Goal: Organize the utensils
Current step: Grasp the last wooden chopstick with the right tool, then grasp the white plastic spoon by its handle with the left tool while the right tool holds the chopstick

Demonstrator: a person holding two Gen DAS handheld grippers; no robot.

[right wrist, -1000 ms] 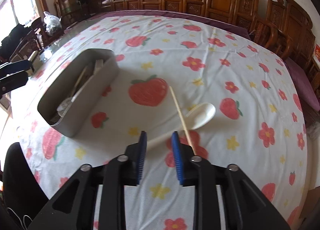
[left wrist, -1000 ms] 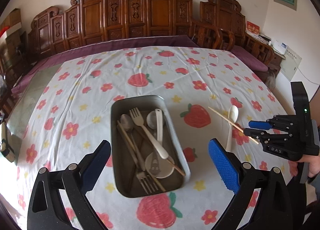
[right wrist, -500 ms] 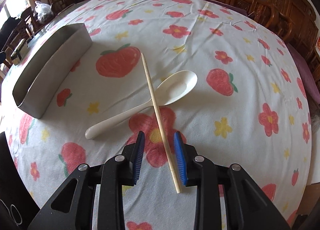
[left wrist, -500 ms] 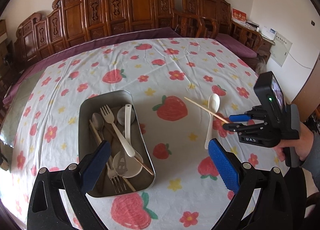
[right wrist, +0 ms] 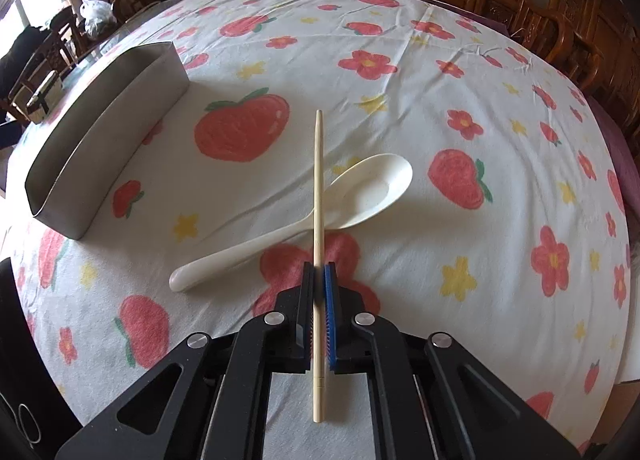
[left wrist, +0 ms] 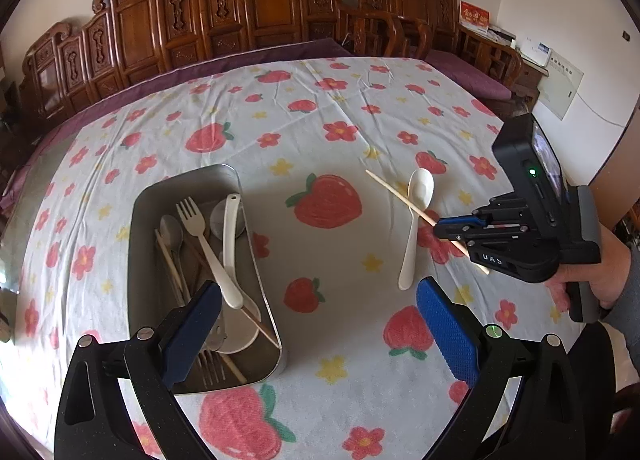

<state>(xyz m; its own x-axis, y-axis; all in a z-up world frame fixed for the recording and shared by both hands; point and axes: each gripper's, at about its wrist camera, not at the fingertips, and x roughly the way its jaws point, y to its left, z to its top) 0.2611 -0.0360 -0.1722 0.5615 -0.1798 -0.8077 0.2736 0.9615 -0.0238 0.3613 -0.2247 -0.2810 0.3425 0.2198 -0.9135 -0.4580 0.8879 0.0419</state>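
My right gripper [right wrist: 319, 280] is shut on a wooden chopstick [right wrist: 318, 188], which points forward across a white spoon [right wrist: 360, 188] lying on the tablecloth. In the left wrist view the right gripper [left wrist: 452, 228] holds the chopstick [left wrist: 400, 196] beside the spoon [left wrist: 418, 204]. A metal tray [left wrist: 138, 260] at the left holds forks, spoons and chopsticks; it also shows in the right wrist view [right wrist: 100, 132]. My left gripper [left wrist: 316, 324] is open and empty, hovering over the tray's near right corner.
The table wears a white cloth with strawberries and flowers [left wrist: 328, 204]. Carved wooden chairs [left wrist: 260, 0] line the far edge. A person's hand [left wrist: 592, 280] holds the right gripper at the table's right edge.
My right gripper moved forward over the chopstick's near end and shut on it. The left gripper drew back and rose slightly, staying open.
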